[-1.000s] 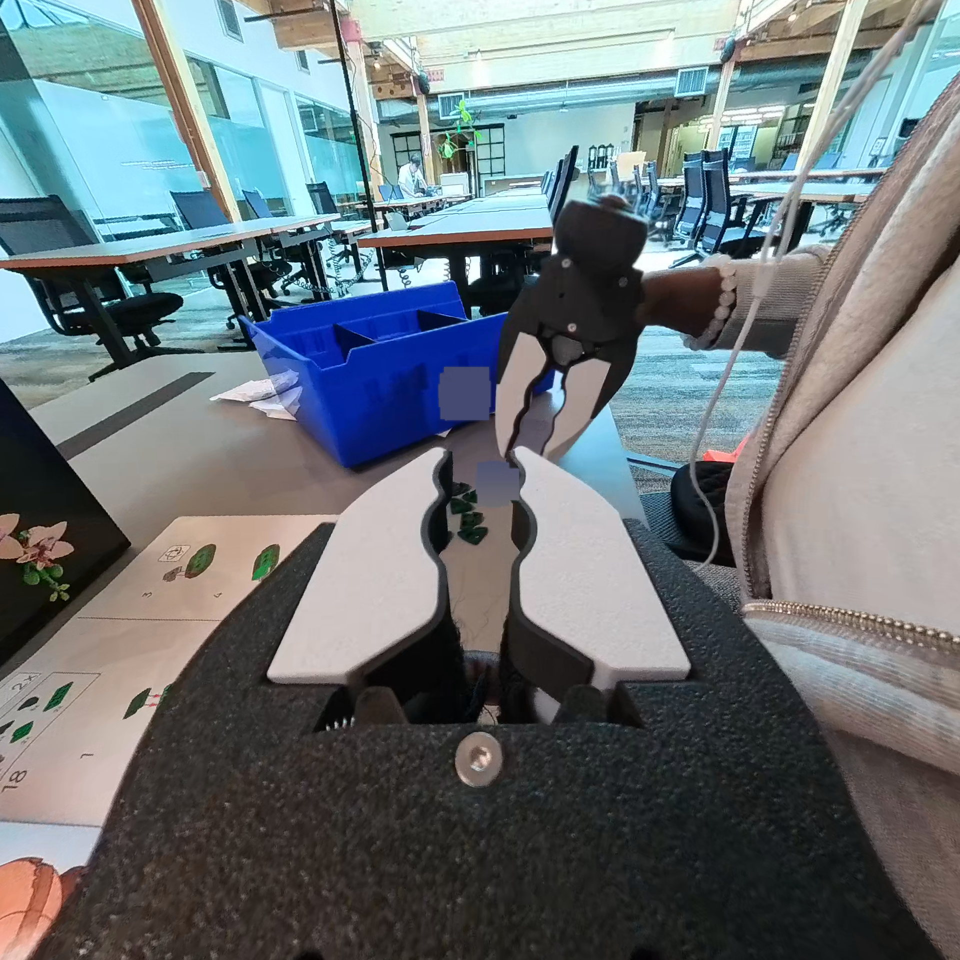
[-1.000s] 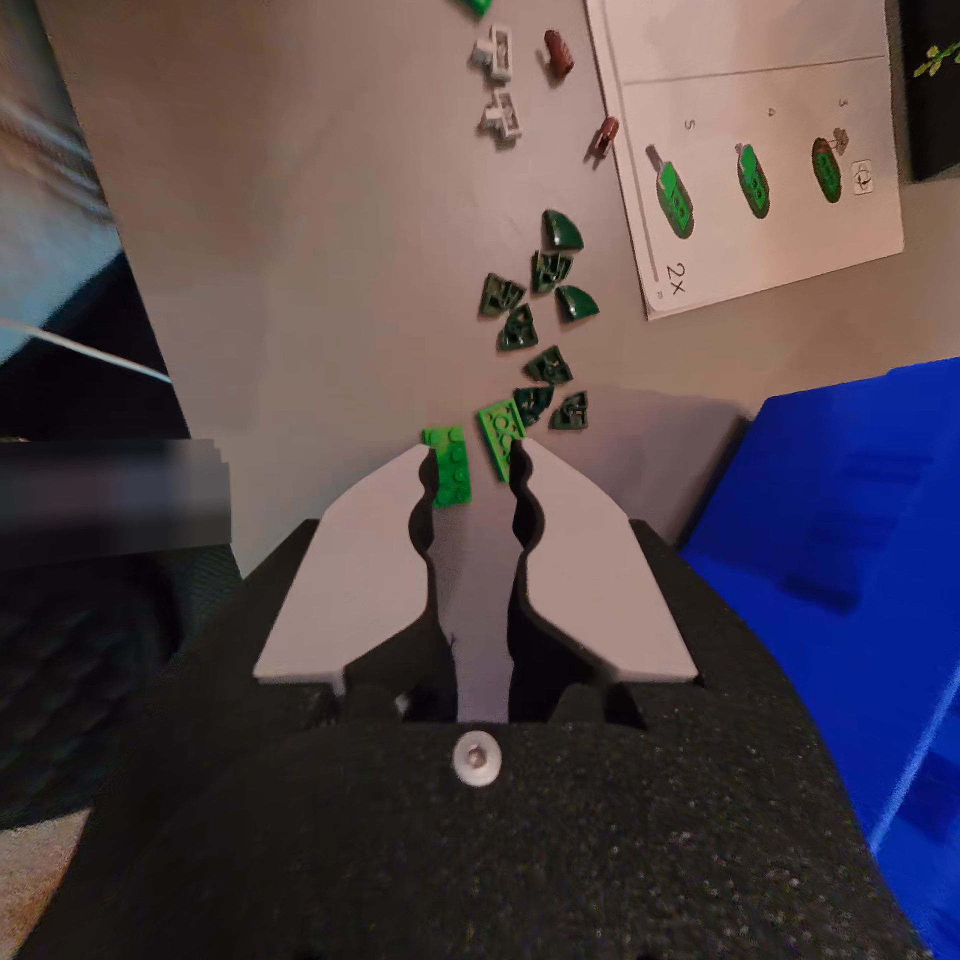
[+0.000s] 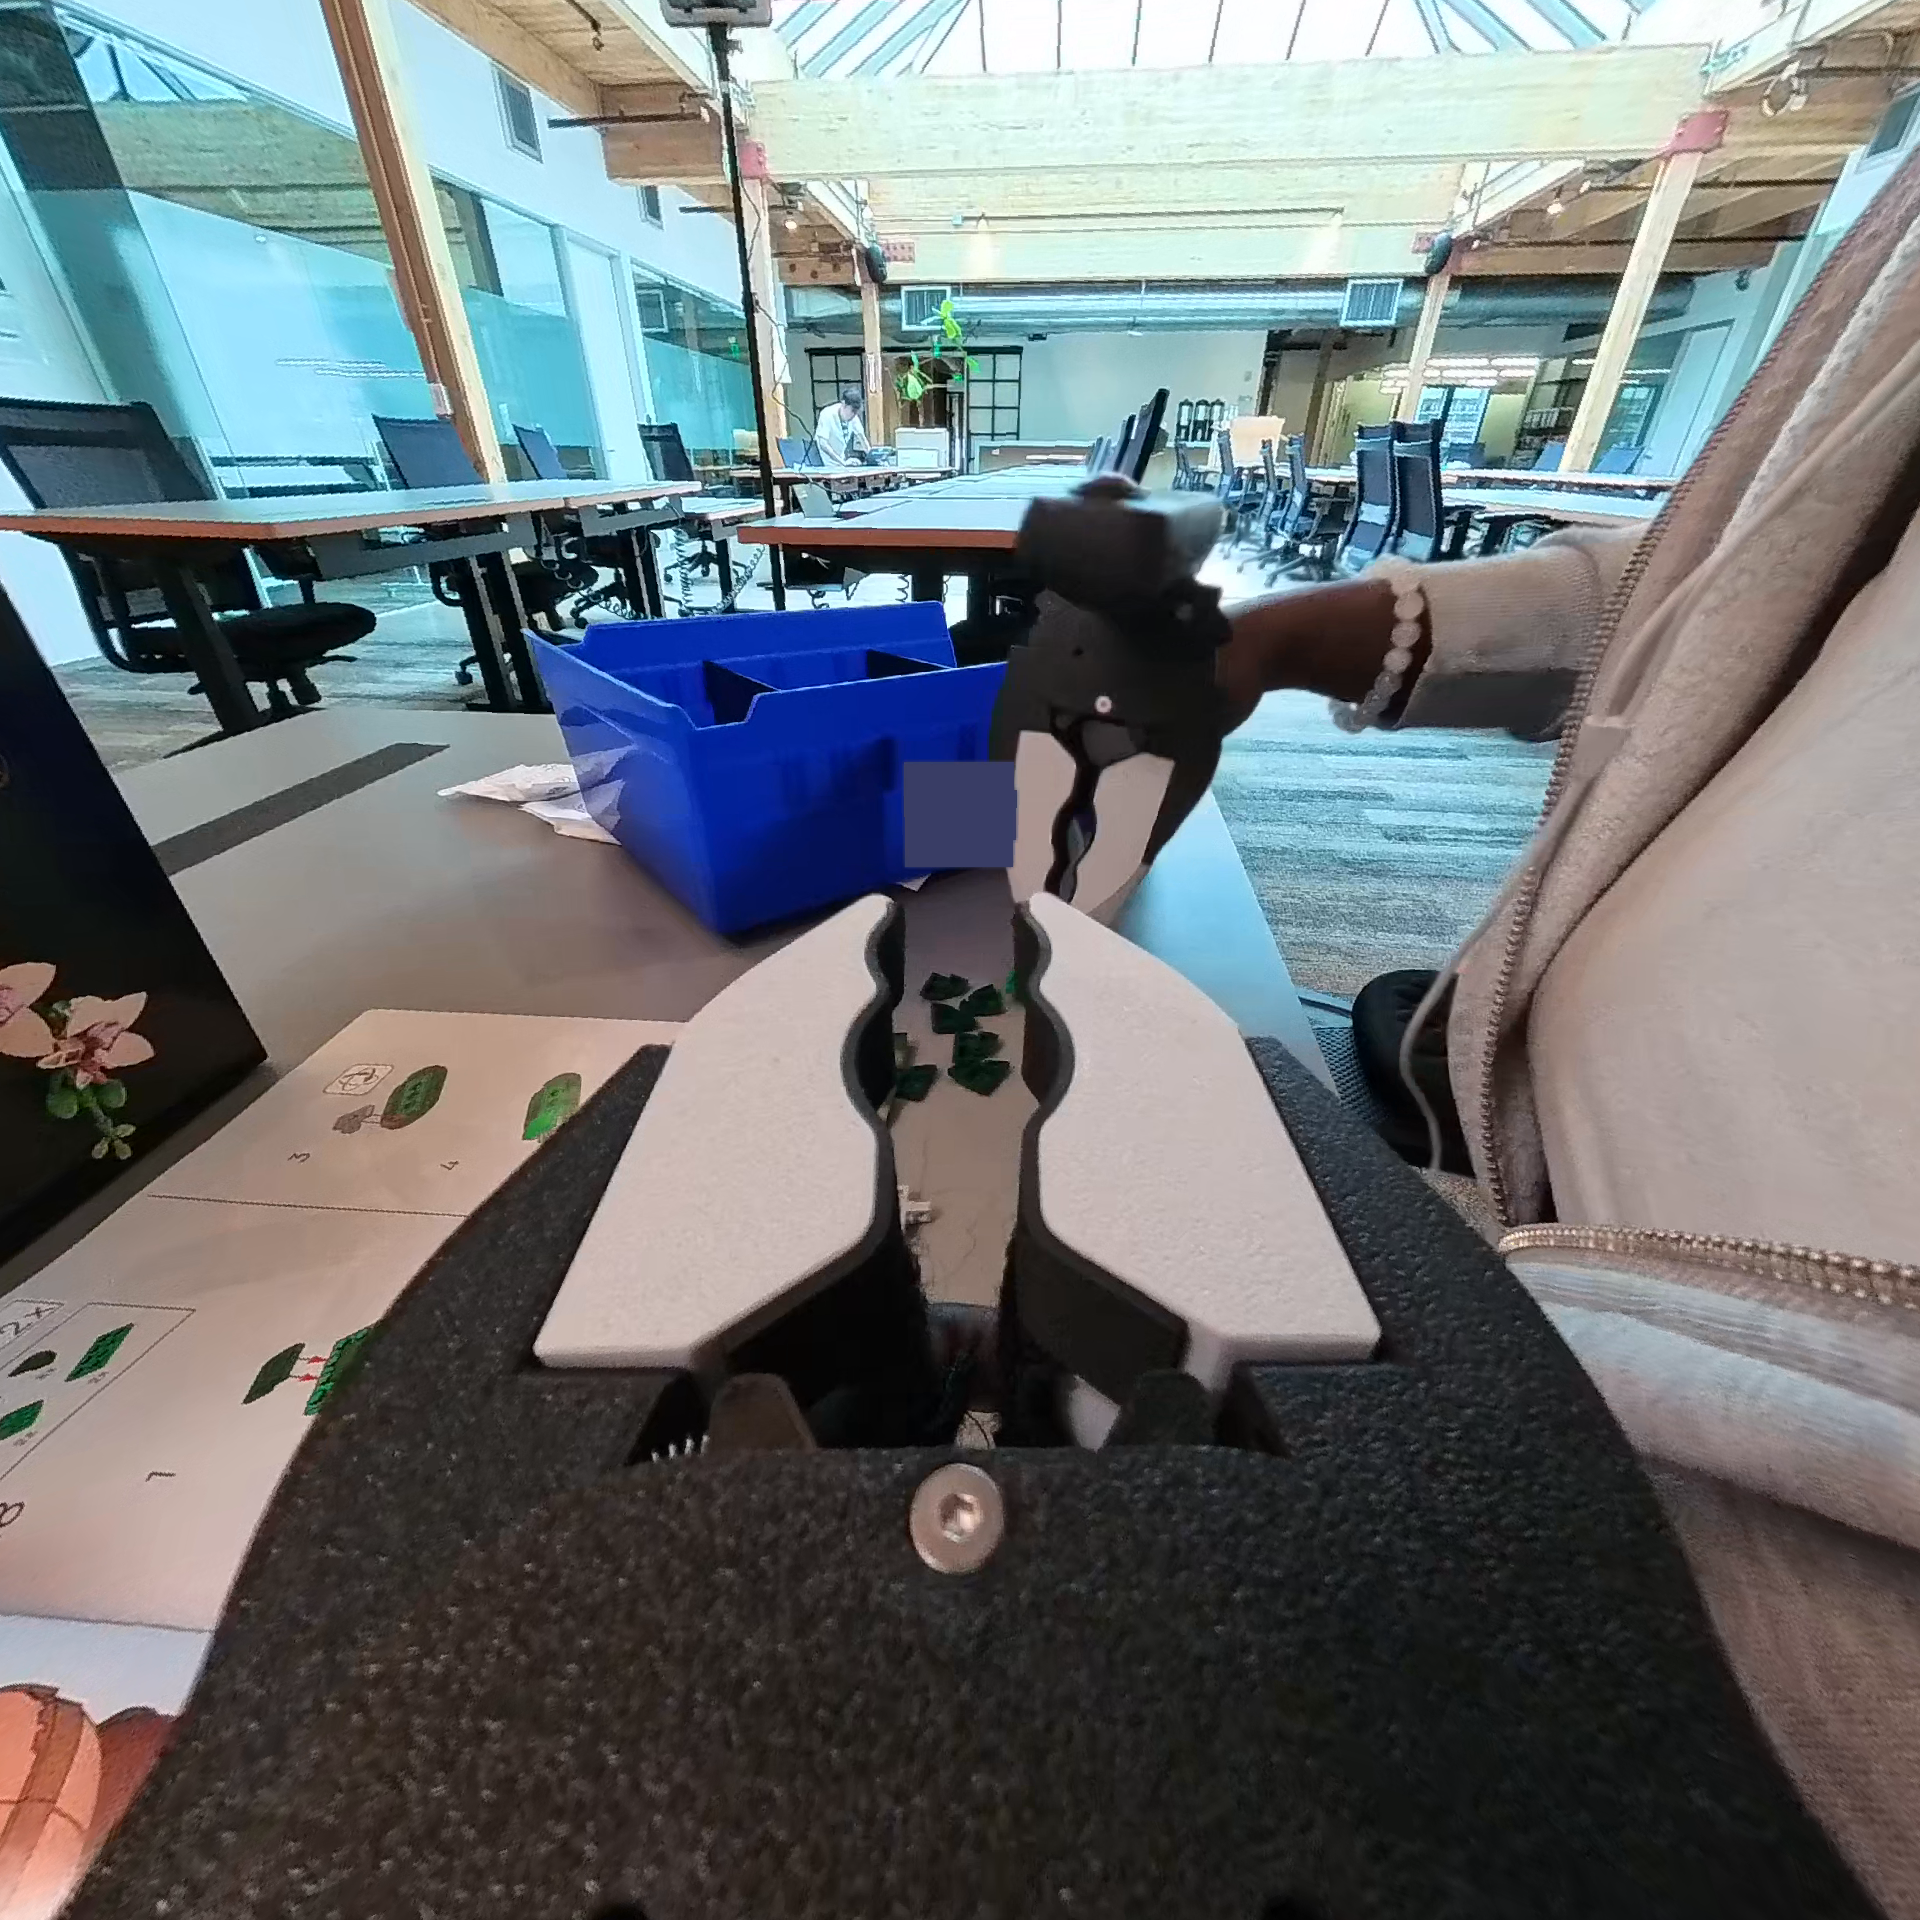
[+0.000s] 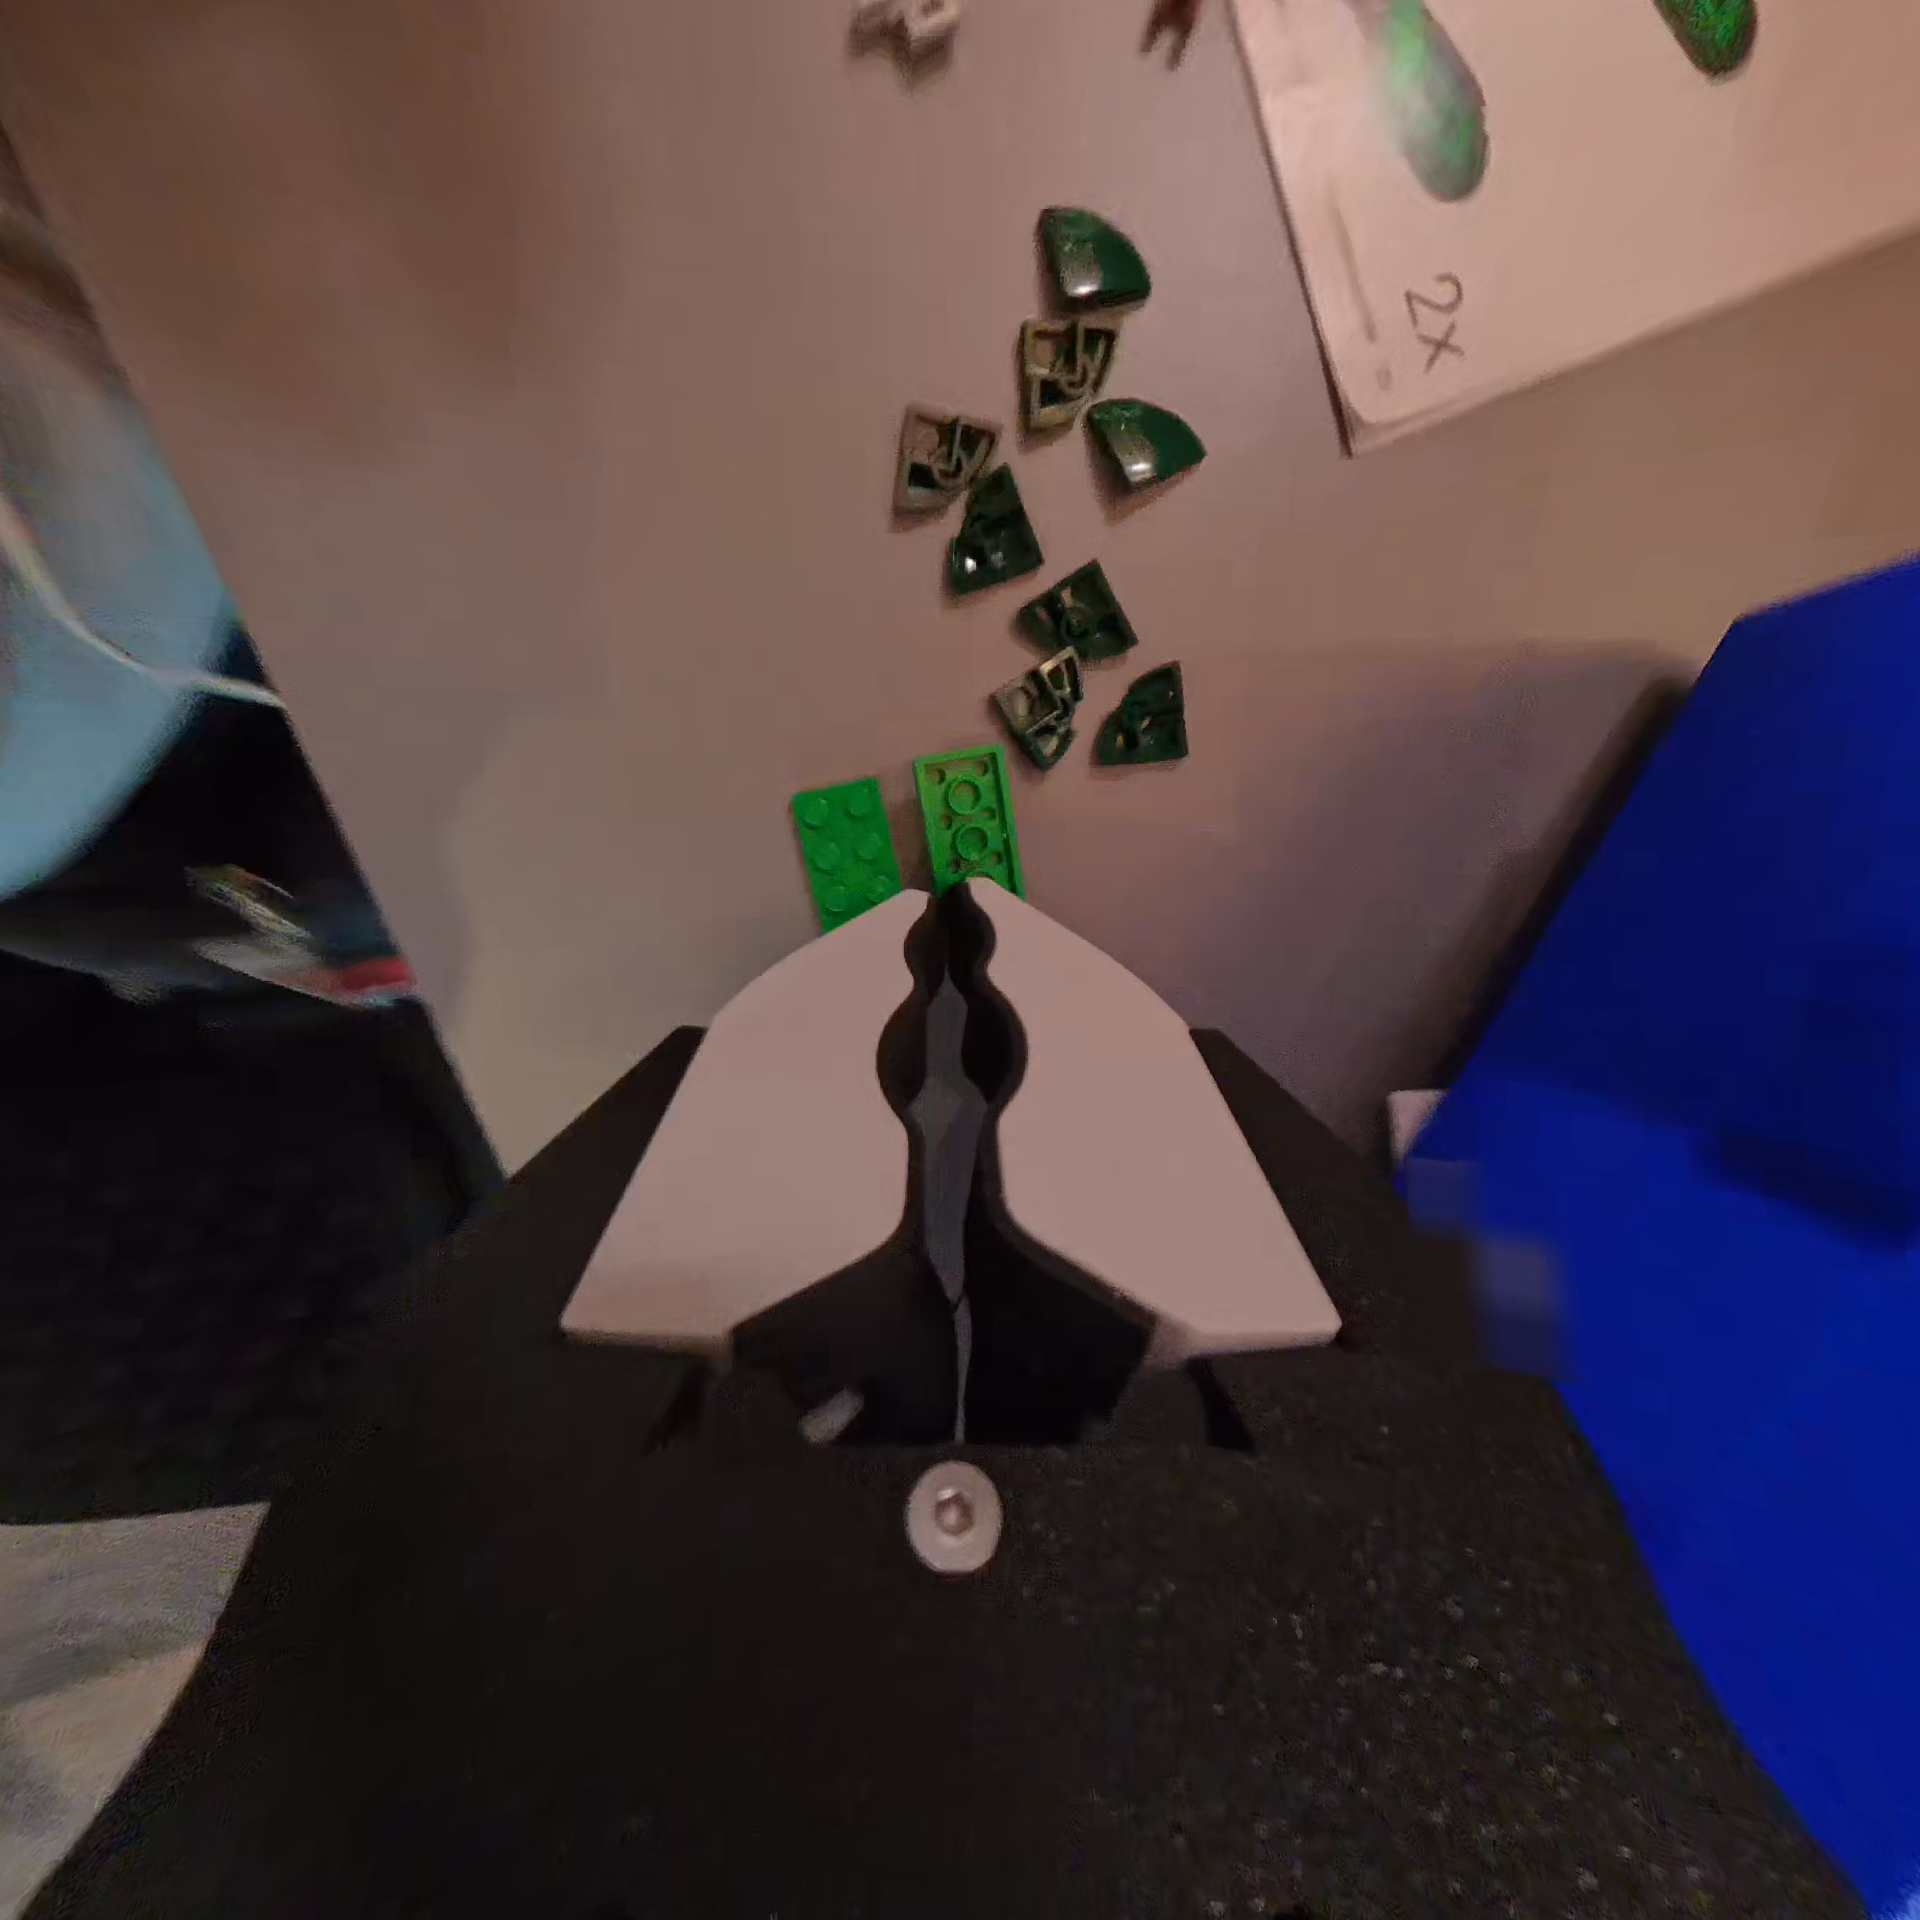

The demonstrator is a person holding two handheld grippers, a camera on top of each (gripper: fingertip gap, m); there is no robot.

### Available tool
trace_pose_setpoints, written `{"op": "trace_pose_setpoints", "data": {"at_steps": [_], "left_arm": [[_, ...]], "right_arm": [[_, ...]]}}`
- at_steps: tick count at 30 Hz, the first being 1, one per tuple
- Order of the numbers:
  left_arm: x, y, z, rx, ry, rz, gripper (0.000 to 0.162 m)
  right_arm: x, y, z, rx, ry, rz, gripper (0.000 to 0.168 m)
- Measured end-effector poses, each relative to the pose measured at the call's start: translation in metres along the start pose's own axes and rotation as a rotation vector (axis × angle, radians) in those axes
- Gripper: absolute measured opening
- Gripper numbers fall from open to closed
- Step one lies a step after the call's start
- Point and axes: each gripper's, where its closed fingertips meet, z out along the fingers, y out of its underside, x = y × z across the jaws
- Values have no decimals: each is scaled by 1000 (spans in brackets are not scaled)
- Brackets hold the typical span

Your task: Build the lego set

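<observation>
Two bright green plates lie on the grey table in the right wrist view, one studs up (image 4: pixel 844 852) and one underside up (image 4: pixel 966 816). My right gripper (image 4: pixel 961 902) is shut, its tips meeting over the near end of the underside-up plate; whether they pinch it is hidden. Several dark green wedge pieces (image 4: pixel 1049 520) lie just beyond. In the left wrist view my left gripper (image 3: pixel 956 920) is open and empty above the table, the dark green pieces (image 3: pixel 966 1039) showing between its fingers. The right gripper (image 3: pixel 1081 883) points down at the table just beyond it.
A blue divided bin (image 3: pixel 769 790) stands behind the pieces and fills the right side (image 4: pixel 1714 1039) of the right wrist view. The instruction booklet (image 3: pixel 312 1195) lies left, beside a black box (image 3: pixel 94 935). Small grey parts (image 4: pixel 904 21) lie farther off. A person's torso (image 3: pixel 1662 935) is at right.
My right gripper has closed from open and moved up to the underside-up plate, which has turned into line with it. The left gripper has tilted slightly and stays open.
</observation>
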Motion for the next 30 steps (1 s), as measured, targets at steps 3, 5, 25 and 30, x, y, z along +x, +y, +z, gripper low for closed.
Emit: {"op": "trace_pose_setpoints", "data": {"at_steps": [3,5,25,30], "left_arm": [[2,0,1,1,11,5,19],[3,0,1,4,17,3,19],[38,16,19,-69,178,106,21],[43,33,37,-147,189,119,22]], "right_arm": [[-9,-8,-13,99,-108,242,1],[-11,-9,-20,128,-168,436,1],[-26,-15,-28,226,-74,410,23],[-38,3,-7,116,149,-31,24]]}}
